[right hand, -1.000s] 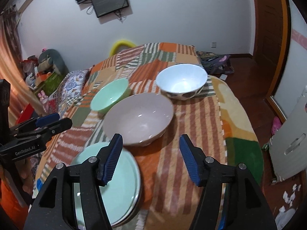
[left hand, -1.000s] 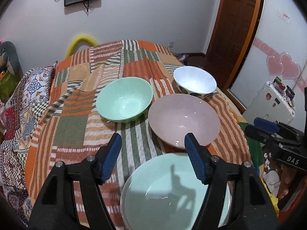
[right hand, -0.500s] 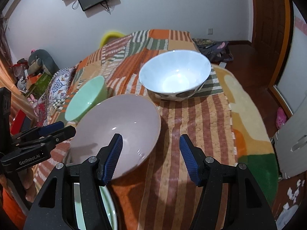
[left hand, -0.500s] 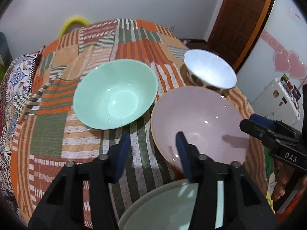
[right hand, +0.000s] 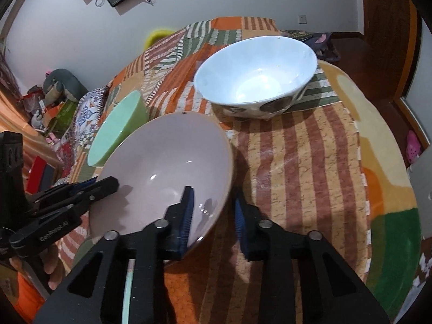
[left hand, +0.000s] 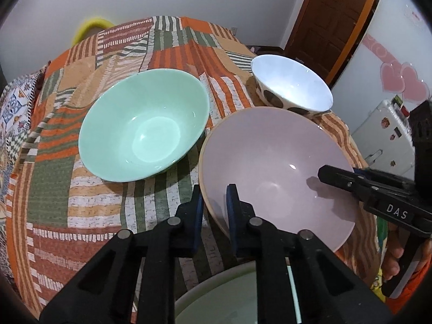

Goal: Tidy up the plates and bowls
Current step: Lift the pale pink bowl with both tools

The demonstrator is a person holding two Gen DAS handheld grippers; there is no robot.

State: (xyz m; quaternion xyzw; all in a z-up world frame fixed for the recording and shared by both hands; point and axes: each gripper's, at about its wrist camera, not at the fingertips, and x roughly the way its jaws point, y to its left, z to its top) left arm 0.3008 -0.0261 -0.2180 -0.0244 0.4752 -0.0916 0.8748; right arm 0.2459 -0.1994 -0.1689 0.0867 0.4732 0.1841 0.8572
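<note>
**Pink bowl pinched at two points on its rim**

Pink bowl (left hand: 275, 162) sits on the patchwork cloth, and both grippers have its rim between their blue pads. The left gripper (left hand: 213, 210) is closed on the near-left edge, one finger inside the bowl and one outside. The right gripper (right hand: 213, 216) straddles the bowl's right edge the same way, its inner pad (right hand: 186, 216) over the pink inside; the pads look narrowed onto the rim, though the outer one's contact cannot be made out.

Just beside the pink bowl, on the left wrist view's left, stands the mint green bowl (left hand: 145, 127), rims nearly touching. Behind the pink bowl, near the far right of the cloth, stands the white bowl (right hand: 256, 73) with dark spots on its outer wall. Below the left gripper's fingers lies a pale green plate (left hand: 232, 297), partly hidden by them.

The patchwork cloth (right hand: 302, 167) is striped in orange, green and tan. A dark wooden door (left hand: 332, 19) stands behind the white bowl.
</note>
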